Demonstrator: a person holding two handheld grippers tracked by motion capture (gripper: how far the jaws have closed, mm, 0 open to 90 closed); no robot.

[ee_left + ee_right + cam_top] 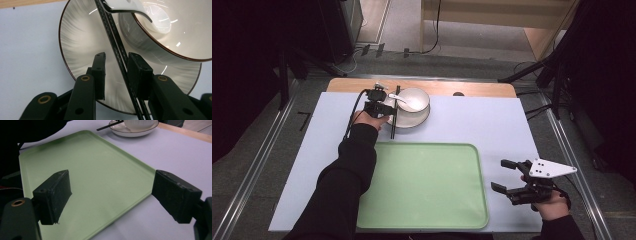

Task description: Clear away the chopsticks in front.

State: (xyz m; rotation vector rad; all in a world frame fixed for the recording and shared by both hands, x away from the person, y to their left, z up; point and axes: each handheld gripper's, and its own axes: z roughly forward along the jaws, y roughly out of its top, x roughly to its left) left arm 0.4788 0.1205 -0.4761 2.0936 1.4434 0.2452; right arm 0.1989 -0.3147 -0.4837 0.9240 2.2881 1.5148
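A pair of black chopsticks (394, 120) lies across the left part of a white, brown-rimmed plate (419, 120). On that plate stands a white bowl (413, 99) with a white spoon (404, 100) resting in it. My left gripper (385, 108) reaches in from the plate's left. In the left gripper view the chopsticks (112, 32) run between my jaws (116, 58), close to the right pad with a gap to the left pad. The plate (80, 32) lies beneath and the bowl (175, 30) is beyond. My right gripper (498, 174) stands open and empty at the right of the green tray (427, 185).
The green tray (87, 157) lies on a pale sheet at the near middle of the table, with nothing on it. A wooden strip (482, 89) edges the table's far side. Metal rails run along both sides, and cables lie on the floor beyond.
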